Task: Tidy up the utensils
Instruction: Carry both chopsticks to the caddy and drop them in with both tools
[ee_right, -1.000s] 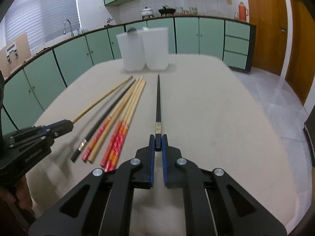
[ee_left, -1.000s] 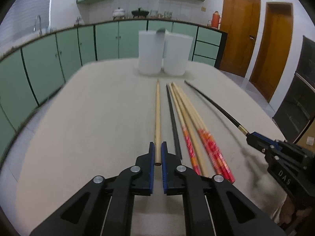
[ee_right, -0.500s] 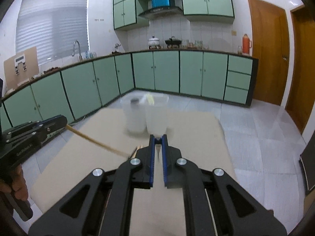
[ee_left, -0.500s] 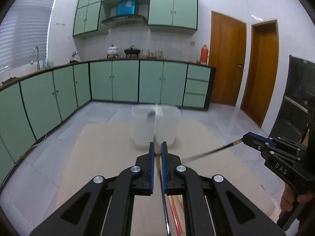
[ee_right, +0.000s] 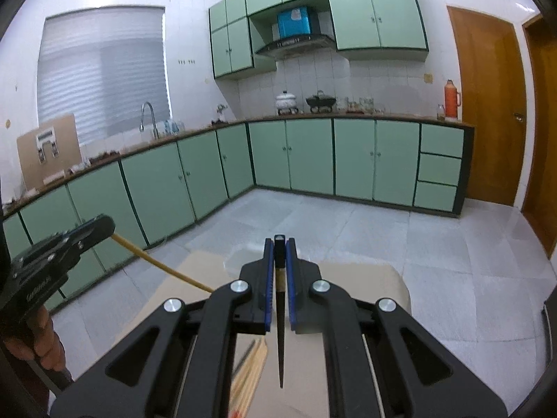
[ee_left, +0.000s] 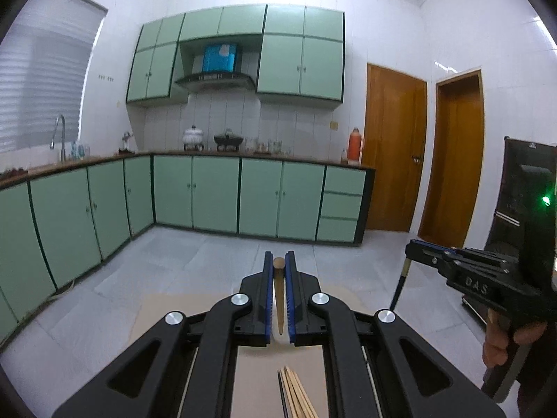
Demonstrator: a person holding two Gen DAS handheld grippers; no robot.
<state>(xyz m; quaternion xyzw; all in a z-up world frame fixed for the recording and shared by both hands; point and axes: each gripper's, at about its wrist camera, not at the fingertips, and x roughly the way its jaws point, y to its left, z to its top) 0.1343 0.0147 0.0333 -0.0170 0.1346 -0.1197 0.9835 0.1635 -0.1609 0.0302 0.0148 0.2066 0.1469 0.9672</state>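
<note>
Over the beige table [ee_left: 167, 310], your left gripper [ee_left: 279, 268] pinches a wooden chopstick [ee_left: 279, 299] and your right gripper [ee_right: 279, 254] a black chopstick [ee_right: 280, 341], each by one end, so either could swing or slip

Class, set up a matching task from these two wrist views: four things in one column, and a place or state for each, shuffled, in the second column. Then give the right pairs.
Column A
1. wooden chopstick
2. black chopstick
3. loose chopsticks
4. orange flask

Column B
a. lying on the table
b. clamped in the right gripper, thin tip hanging down
c. standing on the kitchen counter
d. clamped in the left gripper, thin tip hanging down

Pairs: 1-d, 2-b, 3-a, 4-c
</note>
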